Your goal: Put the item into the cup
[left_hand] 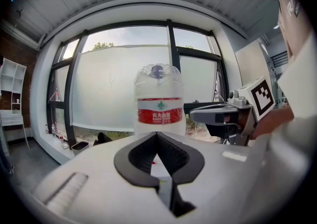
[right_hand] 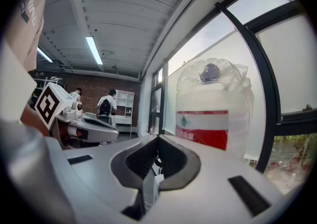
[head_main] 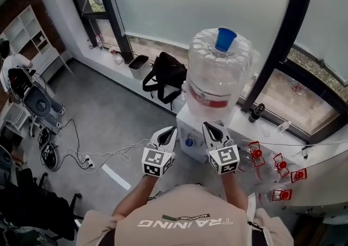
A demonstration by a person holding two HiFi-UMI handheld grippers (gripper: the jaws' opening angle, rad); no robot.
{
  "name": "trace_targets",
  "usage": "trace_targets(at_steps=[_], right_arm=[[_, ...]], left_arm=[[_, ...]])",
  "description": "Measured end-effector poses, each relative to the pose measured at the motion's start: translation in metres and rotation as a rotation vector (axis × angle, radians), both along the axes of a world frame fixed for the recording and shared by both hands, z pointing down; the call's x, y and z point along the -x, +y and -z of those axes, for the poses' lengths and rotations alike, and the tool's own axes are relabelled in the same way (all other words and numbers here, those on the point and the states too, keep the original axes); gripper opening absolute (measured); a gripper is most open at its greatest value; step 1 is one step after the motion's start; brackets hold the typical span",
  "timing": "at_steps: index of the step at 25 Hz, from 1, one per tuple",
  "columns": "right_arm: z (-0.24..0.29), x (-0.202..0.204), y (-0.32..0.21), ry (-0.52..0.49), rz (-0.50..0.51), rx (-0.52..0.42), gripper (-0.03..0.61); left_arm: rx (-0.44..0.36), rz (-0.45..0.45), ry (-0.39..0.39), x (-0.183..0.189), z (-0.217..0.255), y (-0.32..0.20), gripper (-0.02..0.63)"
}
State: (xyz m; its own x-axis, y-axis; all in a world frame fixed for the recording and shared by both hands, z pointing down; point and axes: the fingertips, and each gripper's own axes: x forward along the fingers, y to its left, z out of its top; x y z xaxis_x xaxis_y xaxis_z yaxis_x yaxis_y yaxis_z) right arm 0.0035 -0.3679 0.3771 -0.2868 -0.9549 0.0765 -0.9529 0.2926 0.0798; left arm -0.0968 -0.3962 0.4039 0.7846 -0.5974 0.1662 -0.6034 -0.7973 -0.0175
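Note:
I see no cup and no loose item that I can pick out in any view. My left gripper [head_main: 167,133] and right gripper [head_main: 213,129] are held side by side at chest height, both shut with nothing between the jaws. They point at a white water dispenser [head_main: 191,128] that carries a large clear water bottle [head_main: 218,73] with a blue cap and a red label. The left gripper view shows its own jaw tips [left_hand: 157,135] meeting below the bottle [left_hand: 159,101]. The right gripper's tips [right_hand: 158,139] meet the same way, with the bottle [right_hand: 215,111] just beyond them.
Small clear containers with red caps [head_main: 274,168] lie on the ledge right of the dispenser, near a dark bottle [head_main: 256,112]. A black bag [head_main: 163,76] sits by the window. Cables [head_main: 81,152] trail over the grey floor at left. Two people [right_hand: 106,103] stand far back.

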Motion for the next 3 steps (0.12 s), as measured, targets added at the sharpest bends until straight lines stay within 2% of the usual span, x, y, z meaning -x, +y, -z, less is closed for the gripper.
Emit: trace_targets(at_steps=[3], right_arm=[[0.0033, -0.0041, -0.0052, -0.013, 0.002, -0.009, 0.011]], left_arm=[[-0.013, -0.005, -0.010, -0.0028, 0.0001, -0.0036, 0.008]])
